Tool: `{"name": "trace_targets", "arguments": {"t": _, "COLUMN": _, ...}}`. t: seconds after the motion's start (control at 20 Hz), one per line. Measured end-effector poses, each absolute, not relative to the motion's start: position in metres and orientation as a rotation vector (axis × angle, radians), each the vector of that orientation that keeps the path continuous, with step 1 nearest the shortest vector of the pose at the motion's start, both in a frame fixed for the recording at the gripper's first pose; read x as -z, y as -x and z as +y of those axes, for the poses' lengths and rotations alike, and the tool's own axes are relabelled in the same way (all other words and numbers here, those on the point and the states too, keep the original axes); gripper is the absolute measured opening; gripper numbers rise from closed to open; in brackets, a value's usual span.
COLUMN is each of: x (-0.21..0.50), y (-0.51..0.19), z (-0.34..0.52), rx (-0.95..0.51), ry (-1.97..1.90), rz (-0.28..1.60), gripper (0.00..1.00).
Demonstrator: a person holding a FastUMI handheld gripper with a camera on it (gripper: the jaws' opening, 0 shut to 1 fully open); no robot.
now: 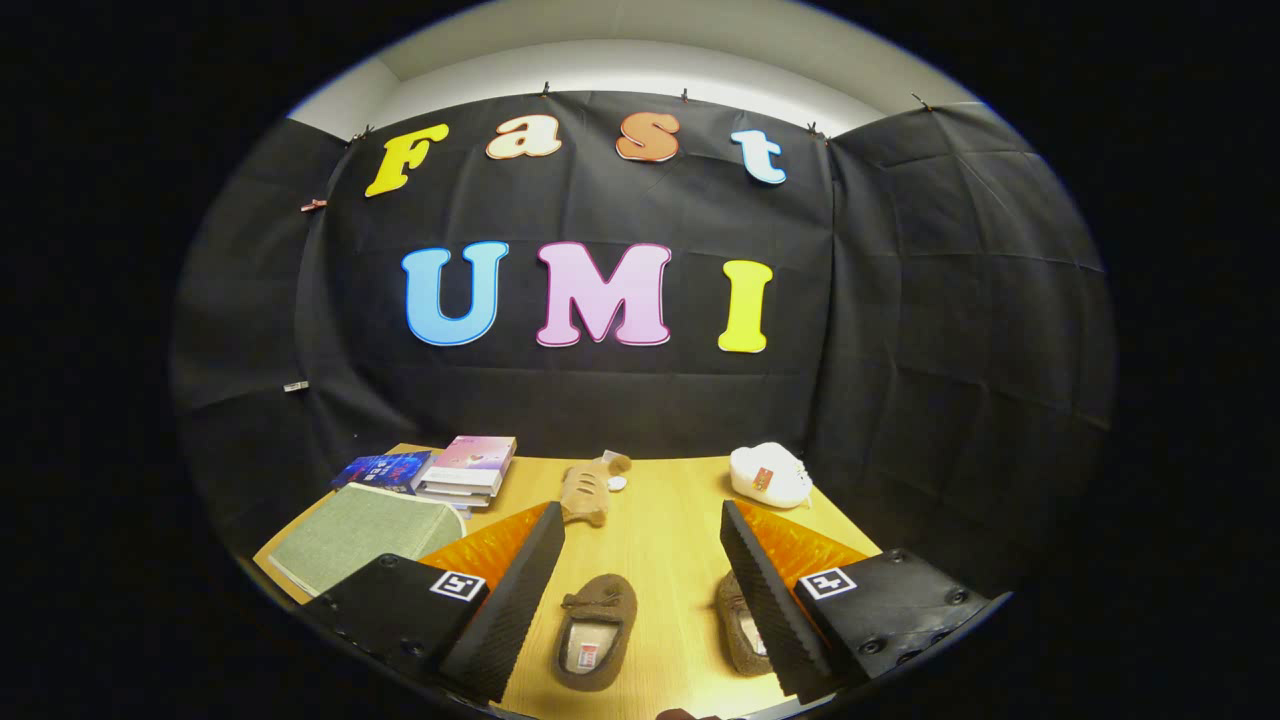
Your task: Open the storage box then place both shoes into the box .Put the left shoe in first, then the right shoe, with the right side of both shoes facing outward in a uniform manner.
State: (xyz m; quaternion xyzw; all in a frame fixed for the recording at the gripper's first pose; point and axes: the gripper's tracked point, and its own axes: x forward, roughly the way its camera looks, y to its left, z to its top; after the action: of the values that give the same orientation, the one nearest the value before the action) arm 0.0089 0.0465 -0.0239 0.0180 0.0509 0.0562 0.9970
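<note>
Hovering wide open and empty, the gripper (640,590) risks grabbing a brown fuzzy slipper (596,630) at lower centre first while the grey fabric storage box (365,535) at lower left looks unopened.

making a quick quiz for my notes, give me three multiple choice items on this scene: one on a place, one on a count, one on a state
1. Where is the stack of books?
A. beside the green storage box
B. between the fingers
C. on the white plush toy

2. How many brown shoes lie on the table?
A. one
B. two
C. four

3. What state is the claw in?
A. open
B. shut on a shoe
C. shut on a book

Answers:
1 A, the books sit just beyond the box.
2 B, one shoe lies between the fingers, the other partly behind one finger.
3 A, the fingers stand wide apart, holding nothing.
</note>
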Motion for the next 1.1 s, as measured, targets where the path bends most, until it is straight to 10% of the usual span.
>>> {"name": "trace_targets", "arguments": {"t": 1.1, "x": 0.173, "y": 0.073, "z": 0.238, "rx": -1.015, "ry": -0.393, "rz": 0.820, "gripper": 0.98}}
